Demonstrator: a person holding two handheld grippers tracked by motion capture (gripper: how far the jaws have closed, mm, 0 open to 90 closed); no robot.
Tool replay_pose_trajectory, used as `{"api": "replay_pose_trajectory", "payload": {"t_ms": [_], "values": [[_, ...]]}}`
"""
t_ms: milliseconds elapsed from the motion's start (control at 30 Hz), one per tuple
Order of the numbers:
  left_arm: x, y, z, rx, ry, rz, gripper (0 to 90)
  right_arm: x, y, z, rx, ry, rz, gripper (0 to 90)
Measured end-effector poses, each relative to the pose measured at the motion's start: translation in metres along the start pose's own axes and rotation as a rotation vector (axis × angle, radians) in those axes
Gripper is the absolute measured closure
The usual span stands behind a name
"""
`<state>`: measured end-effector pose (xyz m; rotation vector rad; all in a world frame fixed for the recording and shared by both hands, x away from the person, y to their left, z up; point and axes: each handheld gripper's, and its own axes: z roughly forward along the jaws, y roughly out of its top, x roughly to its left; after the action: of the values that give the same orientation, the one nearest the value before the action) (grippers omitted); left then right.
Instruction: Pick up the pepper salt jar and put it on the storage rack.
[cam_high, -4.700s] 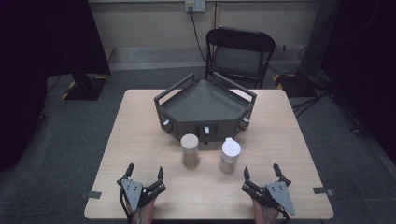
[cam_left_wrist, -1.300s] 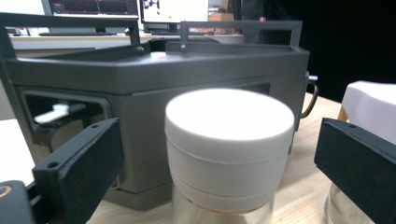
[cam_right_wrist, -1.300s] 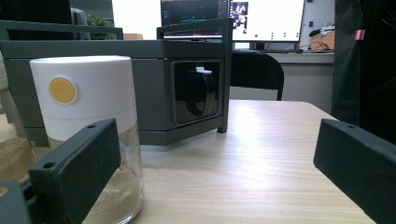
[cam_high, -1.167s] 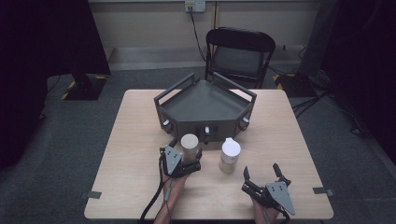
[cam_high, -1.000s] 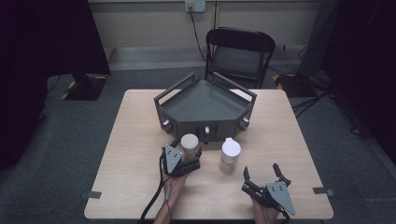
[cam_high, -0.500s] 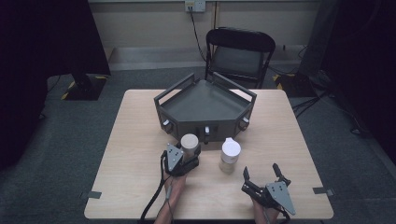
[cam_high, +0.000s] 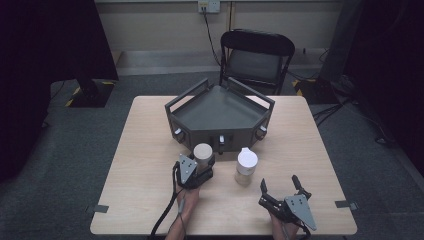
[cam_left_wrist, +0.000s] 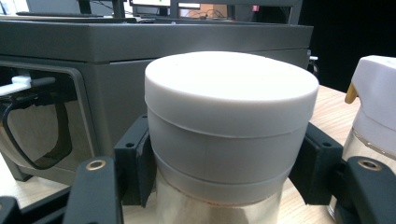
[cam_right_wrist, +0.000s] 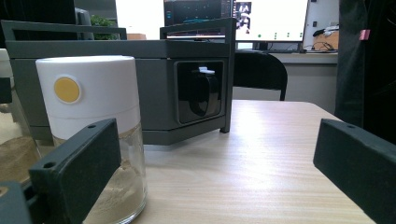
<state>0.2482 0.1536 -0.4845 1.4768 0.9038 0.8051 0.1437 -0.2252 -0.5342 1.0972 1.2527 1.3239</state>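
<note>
The beige-lidded jar is stood upright on the surface, just before the grey tray, and is clasped at its lid by the left gripper. The right gripper is held wide open, empty, nearer the white-lidded jar.

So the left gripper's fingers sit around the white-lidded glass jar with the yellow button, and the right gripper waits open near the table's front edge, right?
Not quite. The left gripper has its fingers around the plain beige round-lidded glass jar, as the left gripper view shows; the white-lidded glass jar with the yellow button stands free beside it. The right gripper does wait open near the front edge of the wooden table.
</note>
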Motion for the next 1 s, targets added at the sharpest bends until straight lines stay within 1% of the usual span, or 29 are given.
{"api": "replay_pose_trajectory", "payload": {"t_ms": [33,100,200,333,500,800,900,1000], "values": [[0.0,0.0,0.0,0.002,-0.001,0.0,34.5,0.0,0.0,0.0,0.0,0.0,0.0,0.0],[0.001,0.001,0.0,0.003,-0.004,-0.016,34.5,0.0,0.0,0.0,0.0,0.0,0.0,0.0],[-0.001,0.002,-0.001,0.004,0.003,0.008,34.5,0.0,0.0,0.0,0.0,0.0,0.0,0.0],[-0.003,0.004,-0.003,-0.004,0.011,0.017,34.5,0.0,0.0,0.0,0.0,-0.001,0.001,0.0],[-0.001,0.007,-0.004,0.0,0.007,0.014,34.5,0.0,0.0,0.0,0.0,-0.001,0.001,0.0],[0.0,0.013,-0.008,0.0,0.003,0.037,34.5,0.0,0.0,0.0,0.0,-0.001,0.0,0.0],[0.001,0.016,-0.009,0.004,0.001,0.029,34.5,0.0,0.0,0.0,0.0,-0.001,0.0,0.0],[0.003,0.019,-0.01,0.003,-0.001,0.037,34.5,0.0,0.0,0.0,0.0,-0.001,0.0,0.0]]}}
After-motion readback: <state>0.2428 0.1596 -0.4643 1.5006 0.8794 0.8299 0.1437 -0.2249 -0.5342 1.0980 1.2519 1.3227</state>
